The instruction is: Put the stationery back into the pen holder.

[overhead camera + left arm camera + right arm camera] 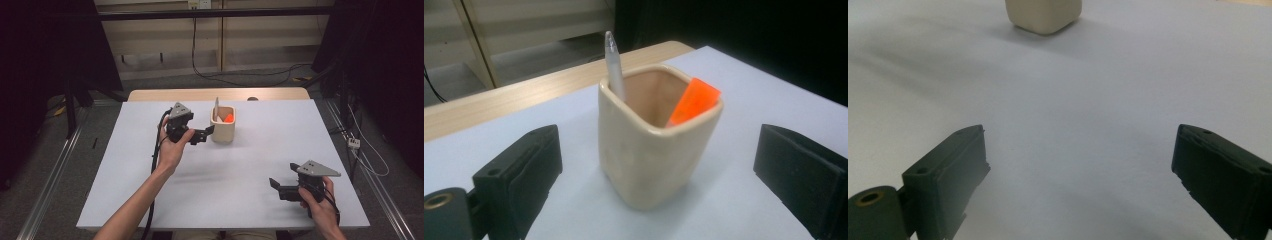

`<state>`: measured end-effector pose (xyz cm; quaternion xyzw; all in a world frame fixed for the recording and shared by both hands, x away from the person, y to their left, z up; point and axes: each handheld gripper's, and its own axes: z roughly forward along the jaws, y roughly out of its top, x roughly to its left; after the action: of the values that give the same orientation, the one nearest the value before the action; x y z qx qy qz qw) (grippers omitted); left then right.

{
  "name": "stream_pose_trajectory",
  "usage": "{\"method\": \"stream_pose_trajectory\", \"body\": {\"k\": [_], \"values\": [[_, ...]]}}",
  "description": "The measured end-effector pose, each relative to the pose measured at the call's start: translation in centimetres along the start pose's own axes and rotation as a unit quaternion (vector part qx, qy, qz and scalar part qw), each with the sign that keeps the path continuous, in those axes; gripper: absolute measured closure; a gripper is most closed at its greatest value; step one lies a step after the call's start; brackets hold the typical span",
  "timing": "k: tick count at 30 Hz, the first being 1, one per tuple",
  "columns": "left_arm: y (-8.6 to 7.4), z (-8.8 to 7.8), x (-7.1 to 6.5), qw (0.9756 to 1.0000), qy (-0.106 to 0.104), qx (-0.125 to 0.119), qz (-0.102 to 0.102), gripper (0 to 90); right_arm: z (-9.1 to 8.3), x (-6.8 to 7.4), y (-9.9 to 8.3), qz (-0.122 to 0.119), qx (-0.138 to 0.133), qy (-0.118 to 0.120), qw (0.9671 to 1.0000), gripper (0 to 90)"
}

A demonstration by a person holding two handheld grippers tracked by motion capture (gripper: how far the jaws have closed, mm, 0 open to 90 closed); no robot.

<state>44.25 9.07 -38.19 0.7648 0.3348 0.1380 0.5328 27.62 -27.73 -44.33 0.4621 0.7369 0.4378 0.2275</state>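
cup [1043, 15] top cut off beyond spread right tongs [1083, 182]

The high view looks forward and down over the whole white table [150, 190], from the person's side, well back. The left gripper view sits low and very near the cream cup [654, 145], facing it between its own jaws (wall and wooden table edge lie beyond). The right gripper view skims the tabletop from far off, the cup [1044, 15] small at its top edge. All three share that cup [223, 127].
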Motion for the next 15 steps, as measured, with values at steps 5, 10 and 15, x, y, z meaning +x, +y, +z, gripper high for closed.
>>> {"method": "stream_pose_trajectory", "body": {"k": [5, 10, 15], "values": [[-1.2, -2.3, -0.1, 0.9997, 0.022, 0.011, 0.002, 4.9, 0.0, 0.0, 0.0, 0.001, 0.0, -0.002, 1.0, 7.3], [-2.8, -4.1, -0.3, 0.9994, 0.028, 0.02, 0.002, 5.0, 0.0, -0.1, 0.0, 0.002, -0.002, -0.004, 1.0, 7.4], [-5.0, -5.5, -1.1, 0.9985, 0.03, 0.039, 0.022, 4.7, 0.0, 0.0, 0.0, 0.002, -0.001, -0.005, 1.0, 7.4]]}}
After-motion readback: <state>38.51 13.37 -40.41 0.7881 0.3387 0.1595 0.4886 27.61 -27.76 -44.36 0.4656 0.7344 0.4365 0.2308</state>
